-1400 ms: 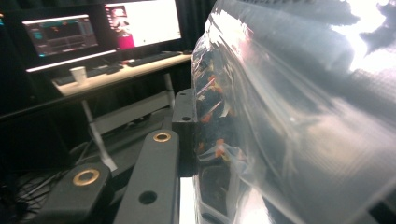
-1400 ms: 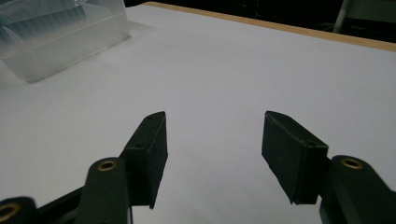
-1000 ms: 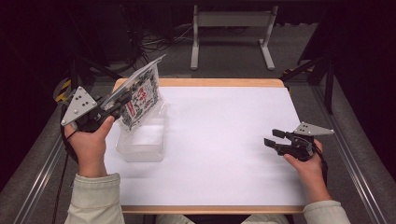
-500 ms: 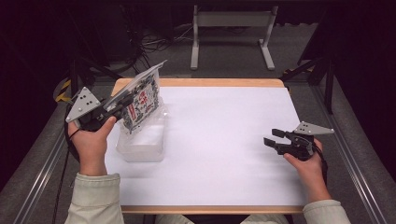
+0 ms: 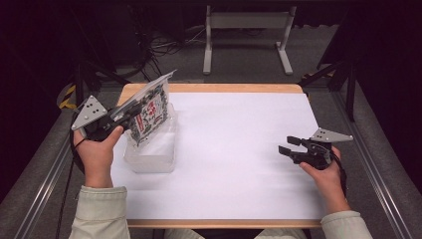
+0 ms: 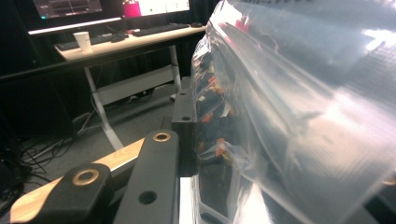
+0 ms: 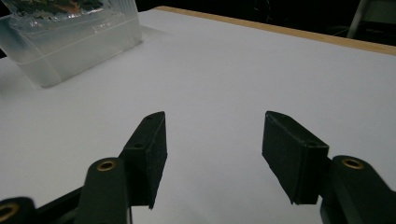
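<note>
My left gripper (image 5: 128,115) is shut on the edge of a clear plastic bag (image 5: 148,112) with a dark, red-and-white printed item inside. The bag is tilted, its top corner up and to the right, and its lower edge dips into an open clear plastic container (image 5: 152,152) on the white table cover. In the left gripper view the bag (image 6: 303,93) bulges close to the camera, beside one black finger (image 6: 183,123). At the table's right side my right gripper (image 5: 288,145) rests low over the sheet, open, with nothing between its fingers (image 7: 147,149).
The white sheet (image 5: 239,149) covers most of the wooden table (image 5: 224,88). The container (image 7: 79,42) stands far left in the right gripper view. A metal stand (image 5: 246,30) is on the floor behind the table, and rails run along both sides.
The bag in my left gripper has sunk slightly toward the container. The right gripper has stayed where it was.
</note>
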The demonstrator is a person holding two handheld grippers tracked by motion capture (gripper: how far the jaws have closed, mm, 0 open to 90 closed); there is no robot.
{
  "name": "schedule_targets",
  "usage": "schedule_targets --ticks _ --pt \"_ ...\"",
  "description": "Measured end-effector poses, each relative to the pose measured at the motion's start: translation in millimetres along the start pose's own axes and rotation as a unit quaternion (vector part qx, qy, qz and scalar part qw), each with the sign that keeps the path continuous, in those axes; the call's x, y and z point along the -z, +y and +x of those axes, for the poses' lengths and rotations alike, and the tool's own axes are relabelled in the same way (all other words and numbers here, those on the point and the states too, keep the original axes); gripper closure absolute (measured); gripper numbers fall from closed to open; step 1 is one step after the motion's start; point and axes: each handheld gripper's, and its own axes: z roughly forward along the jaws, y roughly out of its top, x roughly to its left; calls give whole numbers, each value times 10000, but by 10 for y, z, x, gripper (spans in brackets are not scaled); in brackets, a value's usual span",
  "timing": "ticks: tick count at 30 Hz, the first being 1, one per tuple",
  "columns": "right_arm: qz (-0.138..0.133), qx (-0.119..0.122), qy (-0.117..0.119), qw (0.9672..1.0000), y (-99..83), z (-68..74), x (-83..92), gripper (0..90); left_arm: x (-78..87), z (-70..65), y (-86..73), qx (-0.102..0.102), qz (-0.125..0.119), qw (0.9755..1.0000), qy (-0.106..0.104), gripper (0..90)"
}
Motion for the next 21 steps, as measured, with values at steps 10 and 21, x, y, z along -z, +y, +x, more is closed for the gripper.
schedule_targets --ticks 10,21 --pt "-4 -61 18 10000 2 -1 -4 410 -86 27 -79 55 126 9998 -132 740" --pt "18 -67 7 10000 -2 -7 -5 407 -161 106 -201 232 97 9993 -273 738"
